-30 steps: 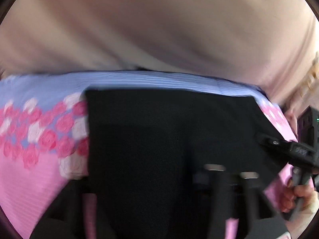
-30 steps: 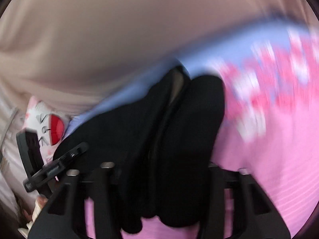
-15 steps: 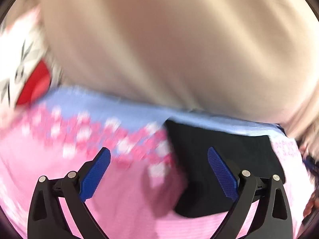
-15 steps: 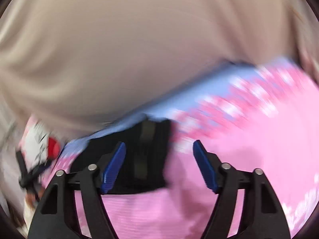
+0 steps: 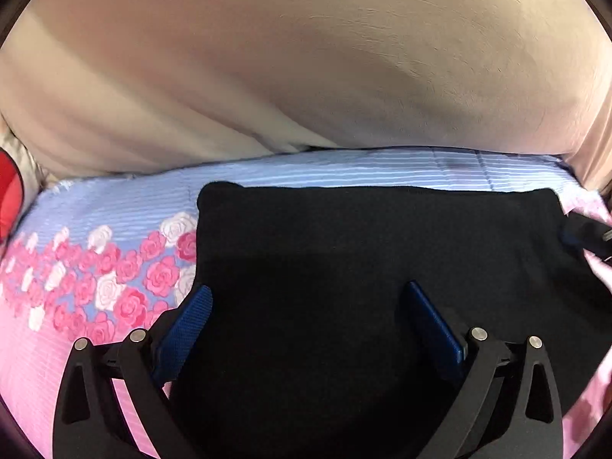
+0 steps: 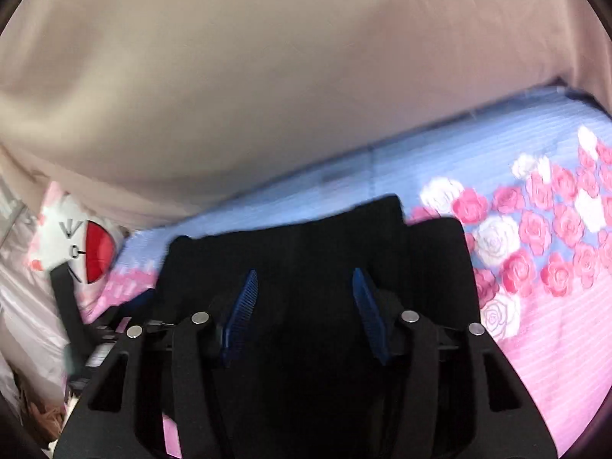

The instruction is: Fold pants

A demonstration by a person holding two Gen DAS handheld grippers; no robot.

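The black fabric pants [image 5: 363, 267], folded into a flat block, lie on a pink-and-blue striped bedsheet with a rose band [image 5: 114, 275], close to its far edge where a beige fabric wall [image 5: 306, 69] rises. Their near part is hidden behind the gripper frames in both views. The left gripper [image 5: 310, 325] has just been opening; its blue pads are spread wide above the pants, not pressing them. The right gripper [image 6: 306, 306] has just been closing; its pads stand partly apart over the cloth, and contact is hard to make out. Only the right wrist view shows a white cushion with a red patch [image 6: 76, 244] whole at the sheet's left corner, and open pink sheet to the right. The left wrist view shows the right gripper's tip [image 5: 585, 235], blurred, at the pants' right edge.
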